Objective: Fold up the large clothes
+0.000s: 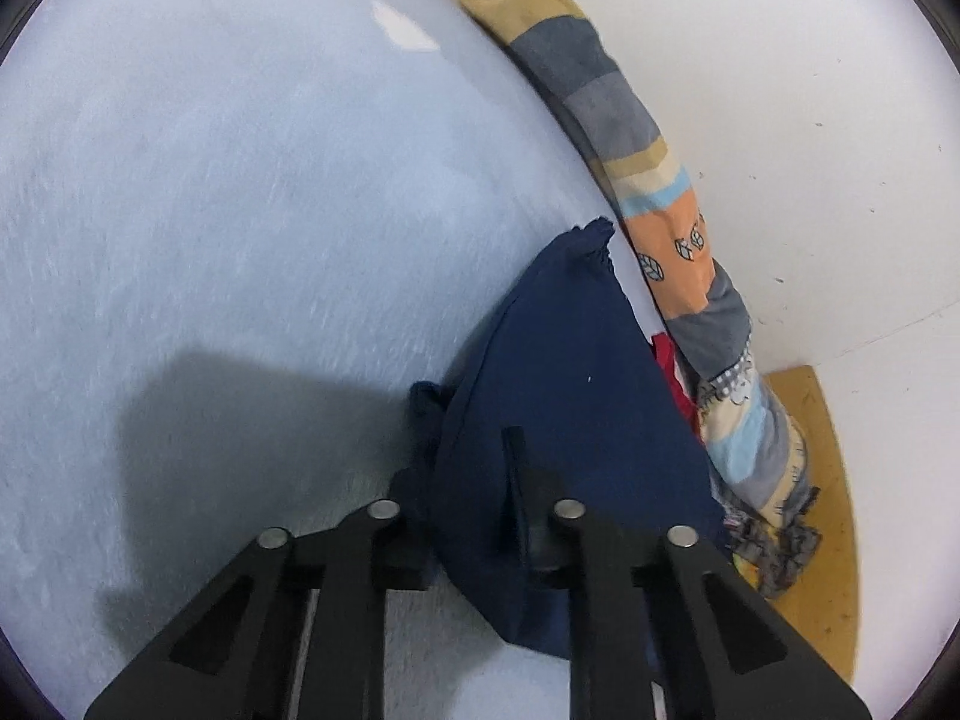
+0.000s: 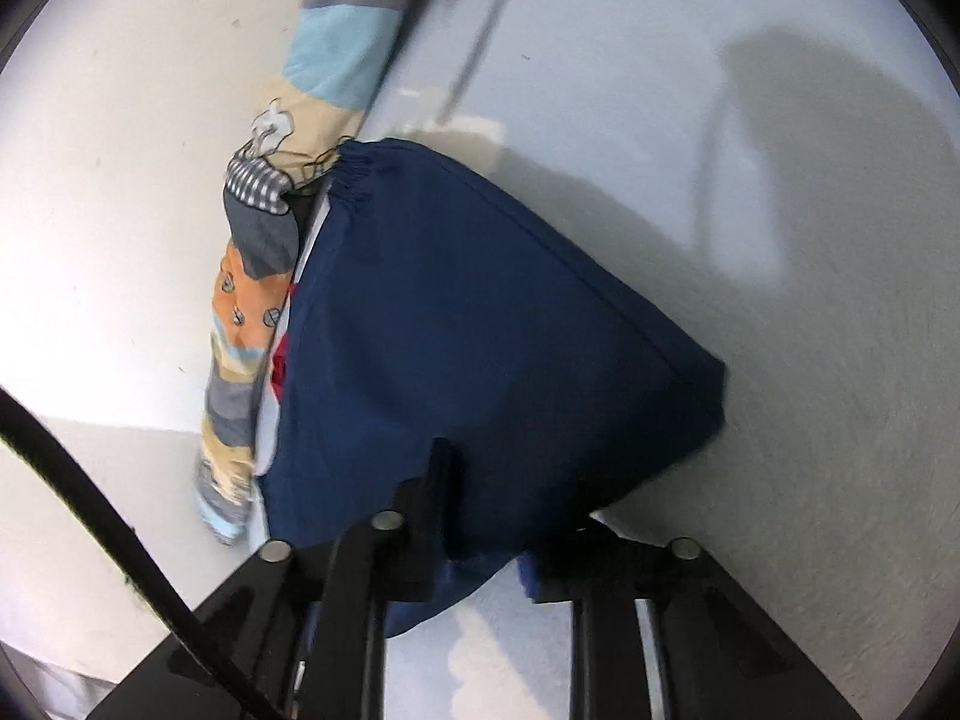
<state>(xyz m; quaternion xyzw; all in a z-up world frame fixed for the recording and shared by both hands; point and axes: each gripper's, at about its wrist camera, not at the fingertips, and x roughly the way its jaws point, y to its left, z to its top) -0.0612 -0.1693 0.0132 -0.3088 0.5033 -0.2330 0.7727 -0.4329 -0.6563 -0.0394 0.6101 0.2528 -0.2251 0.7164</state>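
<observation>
A navy blue garment [image 1: 570,360] hangs bunched over the edge of a pale blue-white surface [image 1: 240,180]. My left gripper [image 1: 474,480] is shut on its lower fold, and the cloth drapes over and between the black fingers [image 1: 519,468]. In the right wrist view the same navy garment [image 2: 480,312] shows a gathered elastic waistband [image 2: 354,174] at its far end. My right gripper [image 2: 504,498] is shut on the near edge, whose folds hide the fingertips. A bit of red fabric [image 2: 279,369] peeks out beside the navy cloth.
A striped, patterned cloth [image 1: 606,96] in grey, tan, orange and light blue hangs along the surface's edge [image 2: 336,42]. Beyond it lies white floor [image 1: 810,120] with a brown board [image 1: 828,480]. A black cable [image 2: 90,480] crosses the right view's lower left.
</observation>
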